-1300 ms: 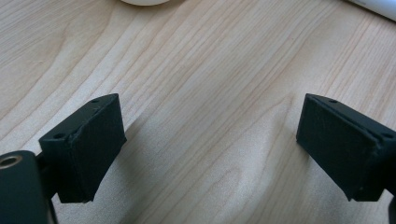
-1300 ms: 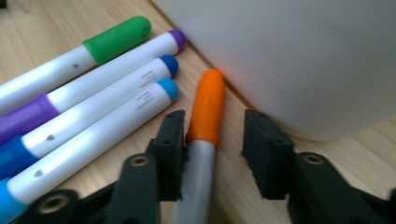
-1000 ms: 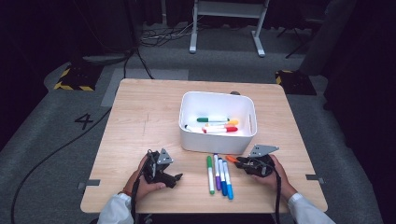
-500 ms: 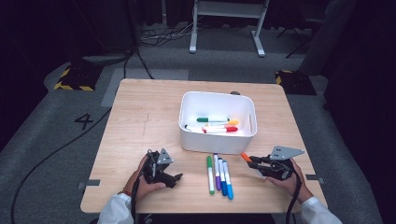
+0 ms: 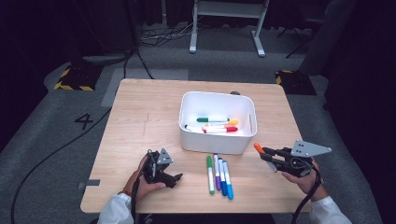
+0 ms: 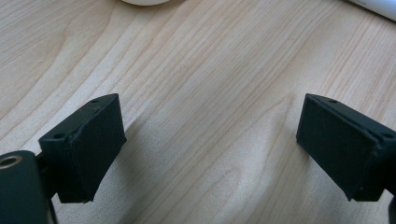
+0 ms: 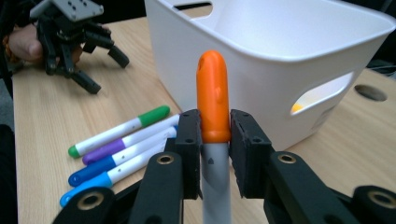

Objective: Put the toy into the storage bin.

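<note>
My right gripper (image 5: 264, 156) is shut on an orange-capped marker (image 5: 257, 148) and holds it off the table, right of the white bin (image 5: 212, 142). In the right gripper view the orange marker (image 7: 213, 98) stands between the pads of the right gripper (image 7: 215, 135), its cap pointing at the bin (image 7: 261, 65). Several markers lie side by side before the bin: green (image 5: 210, 173), purple (image 5: 216, 165), blue (image 5: 222, 179) and light blue (image 5: 228, 182). My left gripper (image 5: 176, 180) rests open on the table at the front left; its jaws (image 6: 210, 149) stand apart over bare wood.
Inside the bin lie a green marker (image 5: 211, 120), a yellow one (image 5: 224, 123) and a red one (image 5: 219, 130). The wooden table (image 5: 140, 121) has free room at the left and back. Cables and a stand's feet lie on the floor beyond.
My right gripper has risen from the table and moved right, away from the row of markers, carrying the orange marker. The left gripper has stayed put.
</note>
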A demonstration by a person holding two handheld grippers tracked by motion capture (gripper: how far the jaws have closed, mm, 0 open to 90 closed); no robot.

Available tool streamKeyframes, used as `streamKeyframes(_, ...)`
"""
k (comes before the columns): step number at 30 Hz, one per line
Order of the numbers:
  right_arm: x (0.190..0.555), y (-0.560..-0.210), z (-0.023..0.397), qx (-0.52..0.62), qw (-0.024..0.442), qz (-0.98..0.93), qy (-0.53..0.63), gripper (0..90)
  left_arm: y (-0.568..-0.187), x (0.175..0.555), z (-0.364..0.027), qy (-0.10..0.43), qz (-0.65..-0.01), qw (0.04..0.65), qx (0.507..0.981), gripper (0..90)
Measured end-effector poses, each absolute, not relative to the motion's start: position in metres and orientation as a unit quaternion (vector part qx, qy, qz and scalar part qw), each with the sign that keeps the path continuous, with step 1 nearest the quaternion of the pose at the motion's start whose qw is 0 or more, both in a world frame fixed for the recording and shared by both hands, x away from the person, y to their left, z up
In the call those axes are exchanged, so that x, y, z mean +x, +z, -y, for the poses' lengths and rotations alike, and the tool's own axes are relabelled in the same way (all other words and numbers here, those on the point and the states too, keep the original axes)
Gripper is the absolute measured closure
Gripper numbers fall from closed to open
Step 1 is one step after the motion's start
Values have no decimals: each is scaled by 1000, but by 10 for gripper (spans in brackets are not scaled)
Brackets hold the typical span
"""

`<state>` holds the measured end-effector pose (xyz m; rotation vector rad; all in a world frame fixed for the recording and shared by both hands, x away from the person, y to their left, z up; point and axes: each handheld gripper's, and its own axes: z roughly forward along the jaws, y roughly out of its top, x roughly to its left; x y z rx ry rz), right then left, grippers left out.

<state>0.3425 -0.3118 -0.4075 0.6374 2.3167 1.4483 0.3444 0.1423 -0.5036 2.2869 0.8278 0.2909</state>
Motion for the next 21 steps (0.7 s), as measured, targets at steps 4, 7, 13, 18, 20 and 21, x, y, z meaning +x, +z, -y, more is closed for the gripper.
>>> streamKeyframes(4, 344, -396, 312, 223, 178, -812, 509, 748, -504, 344, -142, 112, -318, 339, 878, 80)
streamKeyframes(7, 350, -378, 312, 220, 186, -808, 515, 748, -504, 344, -142, 112, -318, 339, 878, 80)
streamKeyframes(13, 363, -352, 308, 212, 198, -807, 514, 748, -504, 344, -142, 112, -318, 339, 878, 80)
streamKeyframes(18, 374, -332, 305, 207, 205, -800, 525, 748, -504, 344, -142, 112, -318, 339, 878, 80)
streamKeyframes(20, 376, -328, 303, 207, 209, -800, 523, 748, -504, 344, -142, 112, -318, 339, 878, 80)
streamKeyframes(21, 379, -321, 300, 204, 210, -801, 521, 748, -504, 344, -142, 112, -318, 339, 878, 80)
